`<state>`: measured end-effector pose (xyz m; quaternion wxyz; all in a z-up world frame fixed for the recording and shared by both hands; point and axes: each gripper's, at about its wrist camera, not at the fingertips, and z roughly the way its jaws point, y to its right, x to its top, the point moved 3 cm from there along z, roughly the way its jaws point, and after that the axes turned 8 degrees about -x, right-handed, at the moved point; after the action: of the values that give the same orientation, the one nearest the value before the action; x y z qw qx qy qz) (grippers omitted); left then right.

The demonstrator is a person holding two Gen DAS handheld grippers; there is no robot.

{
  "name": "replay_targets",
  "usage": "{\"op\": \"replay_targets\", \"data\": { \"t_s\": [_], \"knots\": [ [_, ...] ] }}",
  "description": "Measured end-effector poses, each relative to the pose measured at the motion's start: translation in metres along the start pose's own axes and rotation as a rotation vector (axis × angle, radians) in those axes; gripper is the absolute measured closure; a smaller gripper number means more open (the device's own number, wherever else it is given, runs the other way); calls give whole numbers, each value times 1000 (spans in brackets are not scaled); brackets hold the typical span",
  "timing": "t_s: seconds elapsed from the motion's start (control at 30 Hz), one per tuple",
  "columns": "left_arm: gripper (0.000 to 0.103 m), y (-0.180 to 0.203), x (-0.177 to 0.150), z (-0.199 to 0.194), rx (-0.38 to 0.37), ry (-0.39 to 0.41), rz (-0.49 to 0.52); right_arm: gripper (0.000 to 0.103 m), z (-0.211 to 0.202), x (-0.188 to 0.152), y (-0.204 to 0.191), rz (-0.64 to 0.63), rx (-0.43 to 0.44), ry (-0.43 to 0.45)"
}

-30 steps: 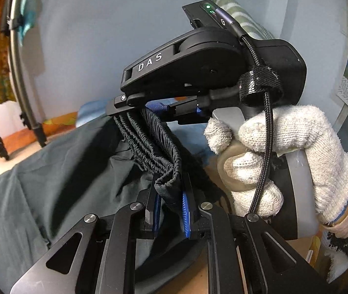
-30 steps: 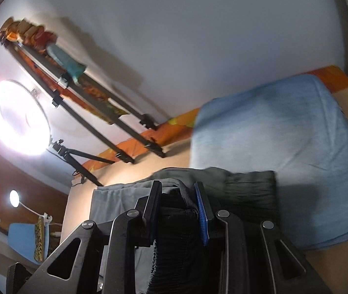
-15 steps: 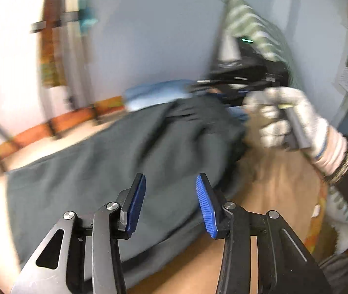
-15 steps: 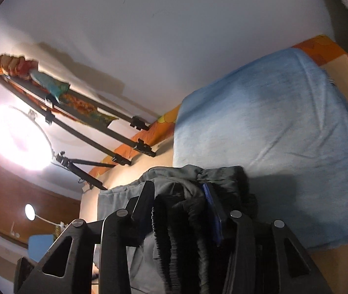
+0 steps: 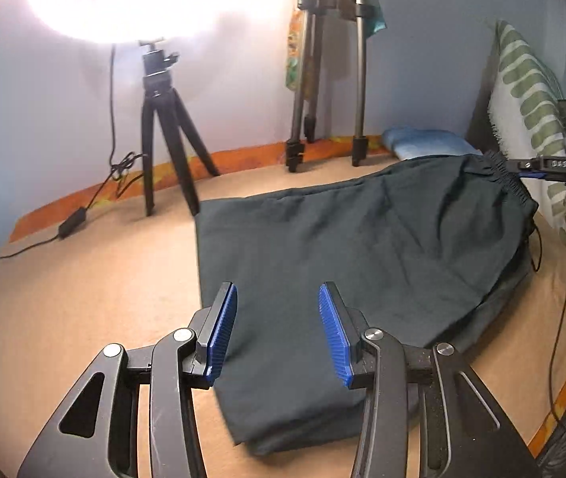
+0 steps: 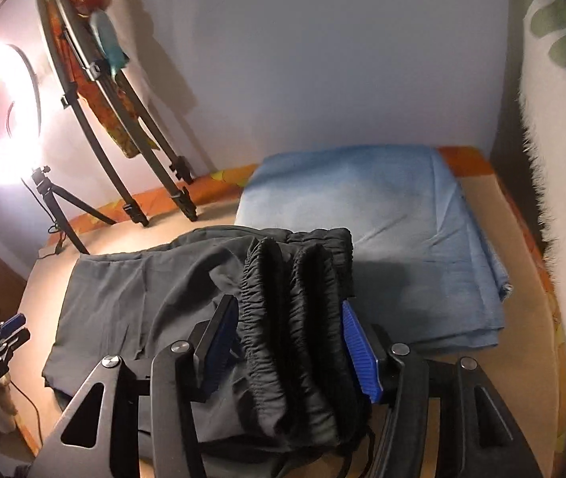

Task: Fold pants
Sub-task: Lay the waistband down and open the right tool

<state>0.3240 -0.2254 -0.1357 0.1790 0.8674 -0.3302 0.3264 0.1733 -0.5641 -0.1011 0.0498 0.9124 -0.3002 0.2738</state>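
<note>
Dark grey pants (image 5: 346,247) lie folded lengthwise on the tan surface, waistband (image 5: 510,175) at the far right. My left gripper (image 5: 279,330) is open and empty, hovering above the leg end of the pants. In the right wrist view the bunched elastic waistband (image 6: 295,310) sits between the blue pads of my right gripper (image 6: 289,342); the jaws stand fairly wide, and whether they still press the fabric is unclear. The right gripper also shows in the left wrist view (image 5: 554,167) at the waistband.
A folded blue cloth (image 6: 382,231) lies beyond the waistband. A ring light on a black tripod (image 5: 163,135) and a second tripod (image 5: 323,79) stand at the back, with a cable (image 5: 71,223) on the surface. A green-patterned pillow (image 5: 530,91) leans at the right.
My left gripper let go of the waistband, opened and swung left to the leg end. My right gripper's jaws have widened around the waistband, which has come down onto the surface.
</note>
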Motion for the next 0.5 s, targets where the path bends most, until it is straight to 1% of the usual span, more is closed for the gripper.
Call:
{"op": "replay_targets", "data": {
  "t_s": [0.07,0.13,0.2,0.23,0.27,0.3,0.43,0.47,0.5],
  "knots": [
    [62,-1,-3,-1,6,9,16,48,-10,-4,-2,5,13,29],
    [62,1,-4,-5,4,13,27,51,-18,-8,-4,-3,-3,53],
    [62,4,-6,-3,-4,6,37,52,-26,-12,-6,-10,-7,81],
    [62,5,-6,-2,-6,-1,42,55,-28,-14,-7,-14,-8,80],
    [62,5,-8,0,-10,-12,49,55,-29,-17,-6,-14,-13,79],
    [62,7,-9,4,-14,-23,55,54,-27,-18,-7,-17,-8,73],
    [62,7,-15,13,-18,-47,62,53,-10,-23,-8,-27,-8,2],
    [62,5,-17,14,-14,-49,55,54,-5,-24,-7,-25,0,-19],
    [62,3,-18,15,-15,-51,47,60,-1,-25,-8,-25,6,-31]
  ]
}}
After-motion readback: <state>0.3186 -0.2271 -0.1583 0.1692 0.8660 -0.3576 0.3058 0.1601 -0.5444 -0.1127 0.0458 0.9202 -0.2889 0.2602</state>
